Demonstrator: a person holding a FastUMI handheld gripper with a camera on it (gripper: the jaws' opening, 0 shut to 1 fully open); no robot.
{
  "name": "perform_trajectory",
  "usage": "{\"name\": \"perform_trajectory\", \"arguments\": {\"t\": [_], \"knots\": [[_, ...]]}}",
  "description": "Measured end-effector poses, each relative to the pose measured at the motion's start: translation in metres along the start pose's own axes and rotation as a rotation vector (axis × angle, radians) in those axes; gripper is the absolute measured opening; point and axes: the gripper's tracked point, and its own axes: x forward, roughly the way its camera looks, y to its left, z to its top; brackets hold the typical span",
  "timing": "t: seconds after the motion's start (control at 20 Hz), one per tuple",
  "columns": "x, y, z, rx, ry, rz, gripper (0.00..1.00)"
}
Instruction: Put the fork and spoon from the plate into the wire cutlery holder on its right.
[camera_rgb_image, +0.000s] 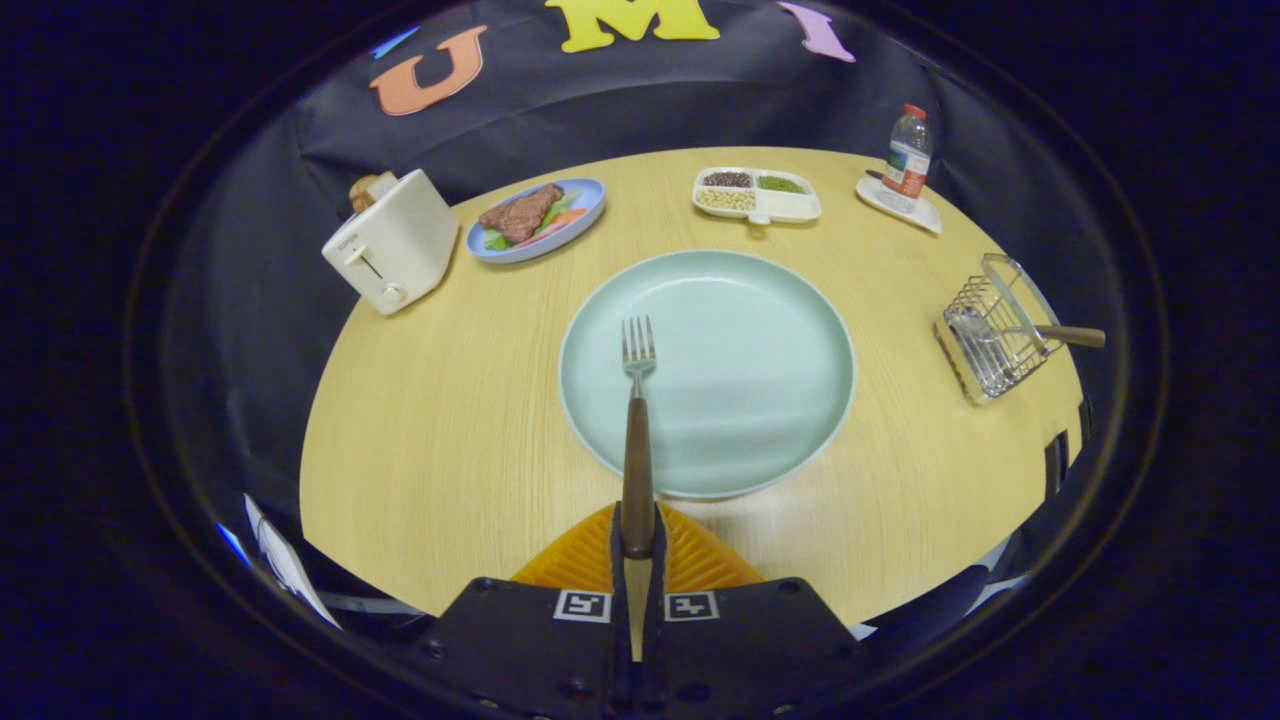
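The gripper (637, 535) points level across the table (430, 420), its fingers clamped together on the wooden handle end of the one fork (637, 420); the fork runs straight ahead of them, tines over the green plate (760, 370); contact with the plate cannot be told. One spoon (1010, 328) sits in the one wire holder (985, 360), right of the plate, handle poking out. Beyond: one toaster (392, 245), one blue dish (580, 215), one divided tray (795, 207), one bottle (908, 155).
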Motion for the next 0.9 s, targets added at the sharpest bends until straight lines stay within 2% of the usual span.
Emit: {"name": "perform_trajectory", "arguments": {"t": [0.2,0.25,0.6,0.9], "knots": [[-0.014,-0.008,0.004,-0.026,-0.027,0.011,0.05],[-0.017,-0.009,0.004,-0.037,-0.040,0.019,0.01],[-0.039,-0.022,0.028,-0.075,-0.161,0.031,0.00],[-0.057,-0.036,0.038,-0.076,-0.211,0.037,0.01]]}}
